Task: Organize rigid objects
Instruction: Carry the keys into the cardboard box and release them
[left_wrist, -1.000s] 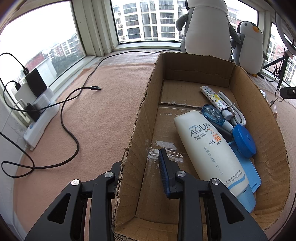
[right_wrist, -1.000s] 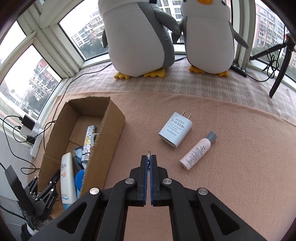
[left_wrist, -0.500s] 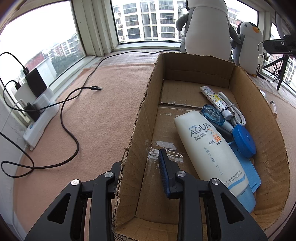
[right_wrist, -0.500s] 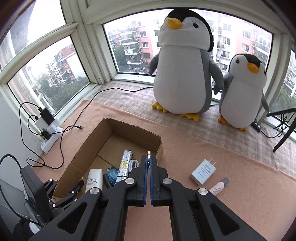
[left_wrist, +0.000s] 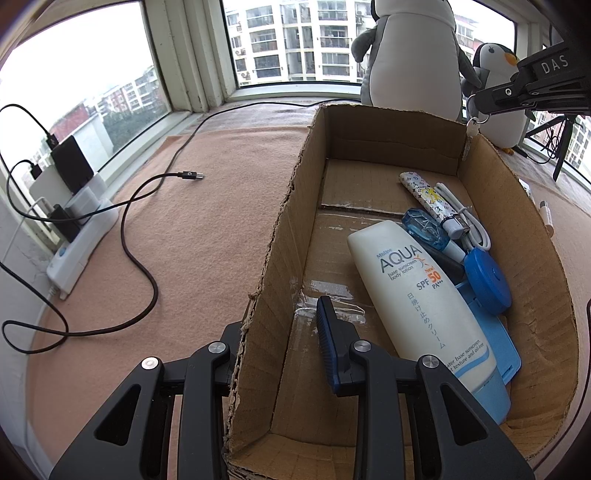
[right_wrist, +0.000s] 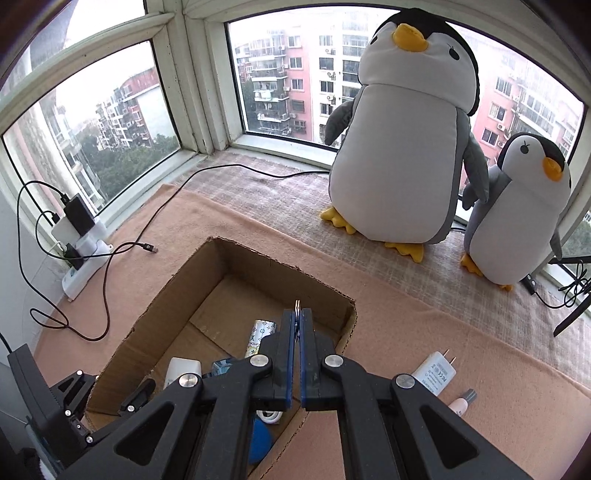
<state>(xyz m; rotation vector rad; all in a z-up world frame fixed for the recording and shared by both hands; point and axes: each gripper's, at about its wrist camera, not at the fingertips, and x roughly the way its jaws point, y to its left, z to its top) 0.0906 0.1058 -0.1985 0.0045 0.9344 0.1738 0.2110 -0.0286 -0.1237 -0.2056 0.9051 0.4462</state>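
Note:
An open cardboard box (left_wrist: 280, 221) lies on the pink blanket. Inside lie a white AQUA sunscreen tube (left_wrist: 417, 295), a blue round tape measure (left_wrist: 487, 280), a patterned tube (left_wrist: 424, 192), a blue correction tape (left_wrist: 424, 229) and a white cable. My left gripper (left_wrist: 280, 321) is shut on the box's left wall, one finger outside and one inside. My right gripper (right_wrist: 297, 314) hangs above the box's far right corner (right_wrist: 351, 306), shut on a key ring (right_wrist: 297, 304). The ring and its key dangle in the left wrist view (left_wrist: 474, 120).
A white charger plug (right_wrist: 436, 373) and a small pink bottle (right_wrist: 461, 400) lie on the blanket right of the box. Two plush penguins (right_wrist: 399, 147) stand by the window. A power strip (right_wrist: 85, 258) with black cables sits at the left; a tripod leg (right_wrist: 572, 317) at the right.
My right gripper has carried the key ring left from above the charger and bottle to above the box, rising and rolling. The left gripper and box have not moved.

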